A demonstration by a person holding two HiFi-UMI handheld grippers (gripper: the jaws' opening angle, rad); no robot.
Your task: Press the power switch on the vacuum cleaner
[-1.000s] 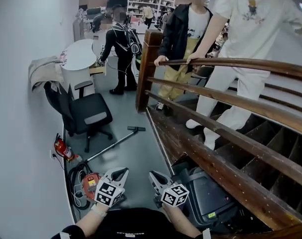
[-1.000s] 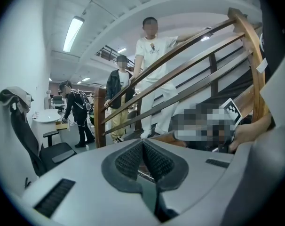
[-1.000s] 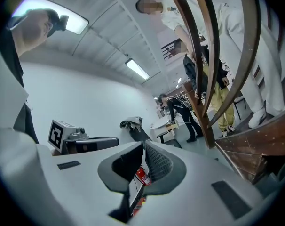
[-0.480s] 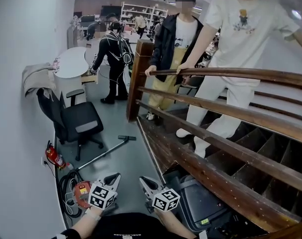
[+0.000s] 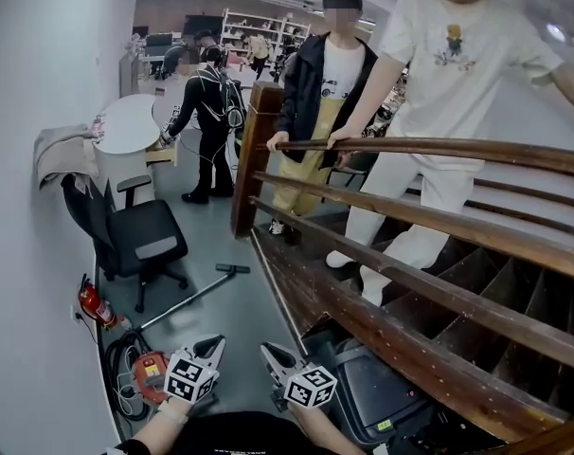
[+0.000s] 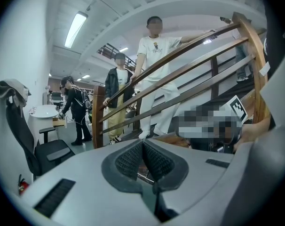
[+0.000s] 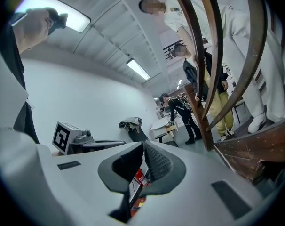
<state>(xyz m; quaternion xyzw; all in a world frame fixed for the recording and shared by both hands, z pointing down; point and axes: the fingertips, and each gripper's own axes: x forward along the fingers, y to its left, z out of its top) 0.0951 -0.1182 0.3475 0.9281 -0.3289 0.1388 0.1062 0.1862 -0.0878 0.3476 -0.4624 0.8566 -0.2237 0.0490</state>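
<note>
Our tally, kind by kind

We count two grippers, the left gripper (image 5: 214,346) and the right gripper (image 5: 269,353). Along the floor's left edge we count one vacuum cleaner (image 5: 152,375), one fire extinguisher (image 5: 93,303) and one office chair (image 5: 140,240). There is one round table (image 5: 126,126). We count three near people: a person in white (image 5: 439,83), a person in a black jacket (image 5: 311,93) and a person in black (image 5: 206,112).

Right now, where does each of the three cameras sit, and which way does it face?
Head view: on the person's head, facing down; shows the left gripper, right gripper, vacuum cleaner.
Left gripper view: on that gripper, looking past its shut jaws at the stair railing; the right gripper shows.
Right gripper view: likewise, past shut jaws toward the fire extinguisher.
Shared: all three see the railing.
</note>
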